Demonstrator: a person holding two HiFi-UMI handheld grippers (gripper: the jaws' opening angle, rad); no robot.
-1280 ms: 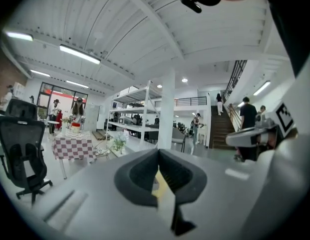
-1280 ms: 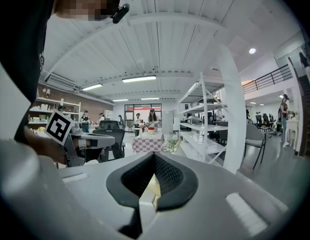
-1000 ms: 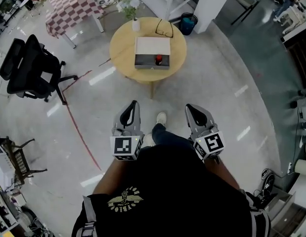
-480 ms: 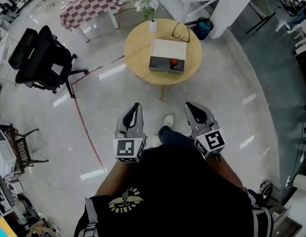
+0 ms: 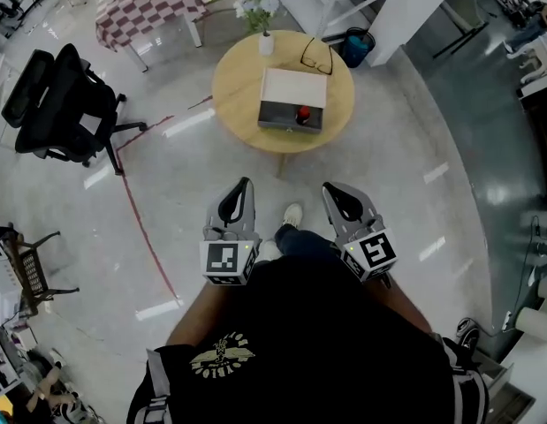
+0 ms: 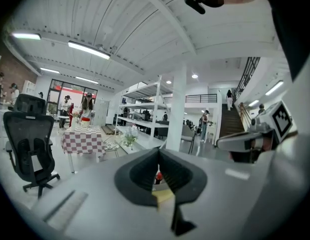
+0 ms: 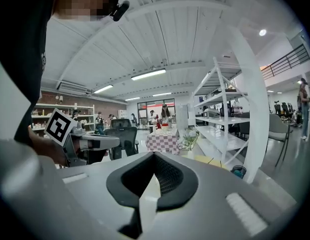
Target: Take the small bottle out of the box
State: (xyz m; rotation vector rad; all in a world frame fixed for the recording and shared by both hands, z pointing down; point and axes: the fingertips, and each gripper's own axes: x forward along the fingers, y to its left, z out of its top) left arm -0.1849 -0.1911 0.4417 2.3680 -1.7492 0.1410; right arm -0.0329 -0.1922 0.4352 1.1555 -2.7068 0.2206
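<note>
**Spotter:** Where does the small bottle [image 5: 302, 114] lie from your jaws?

**Operator:** Straight ahead and well apart. It's in the box [image 5: 275, 115] on the round table [image 5: 233, 95], toward the box's near right corner. I think it stands upright, red cap up, but it's too small to be sure.

**Spotter:** And the grippers?

**Operator:** I hold both low in front of me. My left gripper [image 5: 241, 188] is clenched on nothing, and my right gripper [image 5: 331, 190] is the same, empty. I judge the right one slightly nearer, since the bottle sits right of centre.
</note>
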